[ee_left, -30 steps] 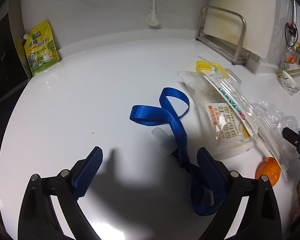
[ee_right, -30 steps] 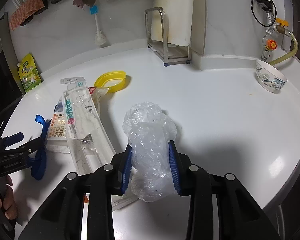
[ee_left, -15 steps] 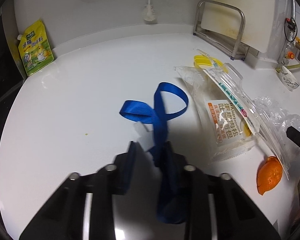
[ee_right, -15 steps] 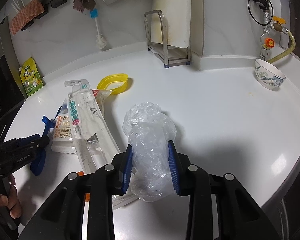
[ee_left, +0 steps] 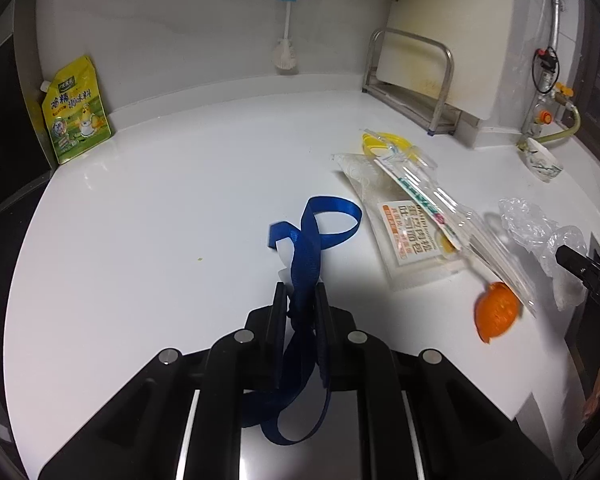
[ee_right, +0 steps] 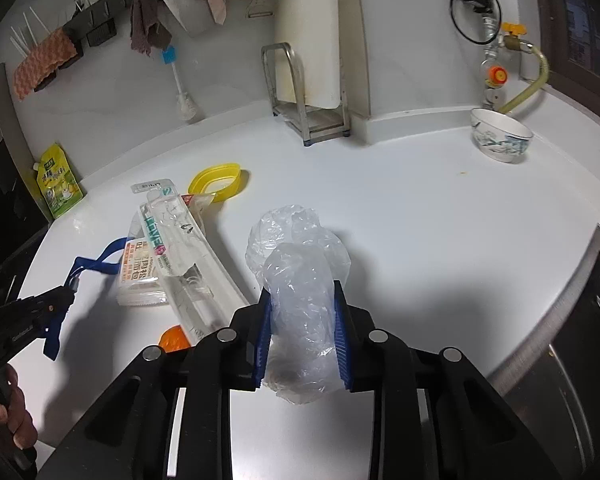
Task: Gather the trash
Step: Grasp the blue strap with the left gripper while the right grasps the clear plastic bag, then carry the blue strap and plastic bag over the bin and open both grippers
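Note:
My left gripper [ee_left: 300, 294] is shut on a blue strap [ee_left: 306, 248], which is lifted off the white counter with its loop hanging free; it also shows in the right wrist view [ee_right: 100, 262]. My right gripper [ee_right: 302, 300] is shut on a crumpled clear plastic bag [ee_right: 300, 276], also seen at the right of the left wrist view [ee_left: 540, 228]. On the counter between them lie a printed food wrapper [ee_left: 410, 236], a long clear toothbrush package [ee_right: 180, 248], a yellow plastic ring [ee_right: 218, 178] and an orange peel [ee_left: 496, 312].
A yellow seasoning pouch [ee_left: 76, 112] leans on the back wall at the left. A metal rack with a cutting board [ee_right: 308, 92] stands at the back. A patterned bowl [ee_right: 500, 140] sits at the far right near a gas valve. The counter's front edge curves on the right.
My left gripper closed on the blue strap and lifted it, pulling it up off the counter. The right gripper stayed shut on the plastic bag and barely moved.

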Tool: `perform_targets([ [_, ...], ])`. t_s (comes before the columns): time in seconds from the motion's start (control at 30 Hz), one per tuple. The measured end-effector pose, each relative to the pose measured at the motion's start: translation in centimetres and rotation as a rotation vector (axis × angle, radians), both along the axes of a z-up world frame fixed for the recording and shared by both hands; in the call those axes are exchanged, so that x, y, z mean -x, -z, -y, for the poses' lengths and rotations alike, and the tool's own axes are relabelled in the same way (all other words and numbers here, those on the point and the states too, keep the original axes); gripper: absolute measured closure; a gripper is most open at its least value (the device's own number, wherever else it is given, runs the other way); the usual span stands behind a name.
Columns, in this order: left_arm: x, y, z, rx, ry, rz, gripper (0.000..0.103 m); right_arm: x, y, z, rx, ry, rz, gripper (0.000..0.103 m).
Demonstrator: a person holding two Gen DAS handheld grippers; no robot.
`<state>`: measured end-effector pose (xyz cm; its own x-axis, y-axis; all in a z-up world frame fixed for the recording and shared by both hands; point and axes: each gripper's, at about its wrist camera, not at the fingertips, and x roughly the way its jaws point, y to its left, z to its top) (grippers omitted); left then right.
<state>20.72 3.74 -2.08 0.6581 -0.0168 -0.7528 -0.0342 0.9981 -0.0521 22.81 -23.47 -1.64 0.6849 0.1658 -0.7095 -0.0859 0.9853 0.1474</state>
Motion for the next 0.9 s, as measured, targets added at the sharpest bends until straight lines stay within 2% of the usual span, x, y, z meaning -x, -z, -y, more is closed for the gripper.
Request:
perform_targets([
  [0.23, 4.4, -2.4, 0.2, 0.024, 0.055, 0.048, 0.089, 5.0, -2.2, 0.2, -0.017, 0.043, 0.039, 0.078],
  [0.47, 9.8, -4.2, 1.8, 0.037, 0.133, 0.082, 0.089, 11.9, -3.7, -0.7, -0.056, 0.071, 0.068, 0.078],
  [0.9, 20.0, -4.8, 4.5, 0.068, 0.281, 0.112, 0.089, 24.3, -3.1, -3.5, -0.086, 0.091, 0.088, 0.078],
])
